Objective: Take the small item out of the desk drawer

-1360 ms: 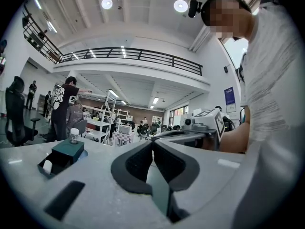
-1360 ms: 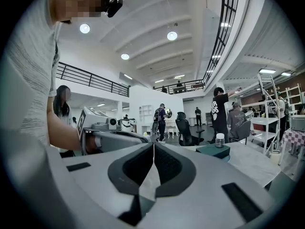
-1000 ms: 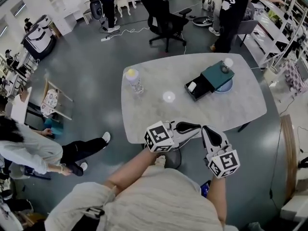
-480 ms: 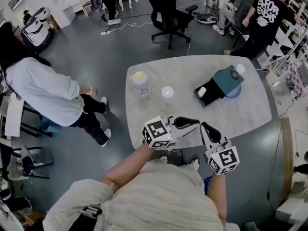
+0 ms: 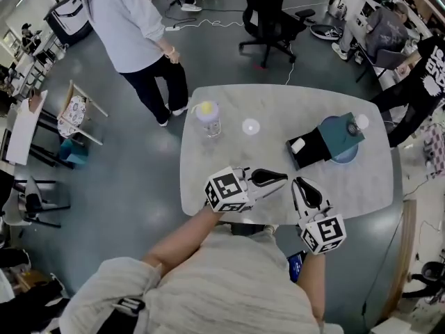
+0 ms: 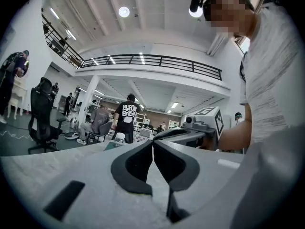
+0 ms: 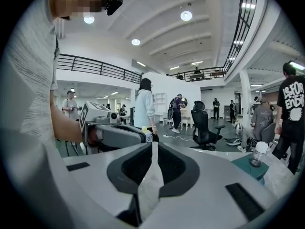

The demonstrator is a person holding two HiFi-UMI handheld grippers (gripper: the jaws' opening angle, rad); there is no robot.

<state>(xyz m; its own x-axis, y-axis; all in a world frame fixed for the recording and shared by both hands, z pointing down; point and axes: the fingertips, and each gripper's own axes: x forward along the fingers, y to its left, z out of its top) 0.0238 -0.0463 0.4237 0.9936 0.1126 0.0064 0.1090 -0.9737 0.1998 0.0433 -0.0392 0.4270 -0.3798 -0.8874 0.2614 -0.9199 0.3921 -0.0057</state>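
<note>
A teal desk drawer unit (image 5: pixel 339 135) stands at the table's right, and its black drawer (image 5: pixel 307 149) is pulled out toward the middle. A small white item (image 5: pixel 297 145) lies in the drawer. A white-capped jar (image 5: pixel 360 122) rests on top of the unit. My left gripper (image 5: pixel 284 179) is shut and empty over the table's near edge, pointing right. Just right of it my right gripper (image 5: pixel 298 184) is also shut and empty, well short of the drawer. The left gripper (image 6: pixel 152 142) faces the right gripper's cube. In the right gripper view the right gripper (image 7: pixel 152 145) has the teal unit (image 7: pixel 251 168) ahead on the right.
A clear bottle with a yellow cap (image 5: pixel 207 117) and a small white disc (image 5: pixel 251 126) sit on the grey table (image 5: pixel 229 158). A person in a light top (image 5: pixel 132 26) stands by the far left corner. A black office chair (image 5: pixel 272 16) is behind the table.
The person in the light top has walked from the left to the table's far left corner. The view has shifted a little. Both grippers stay shut in about the same place.
</note>
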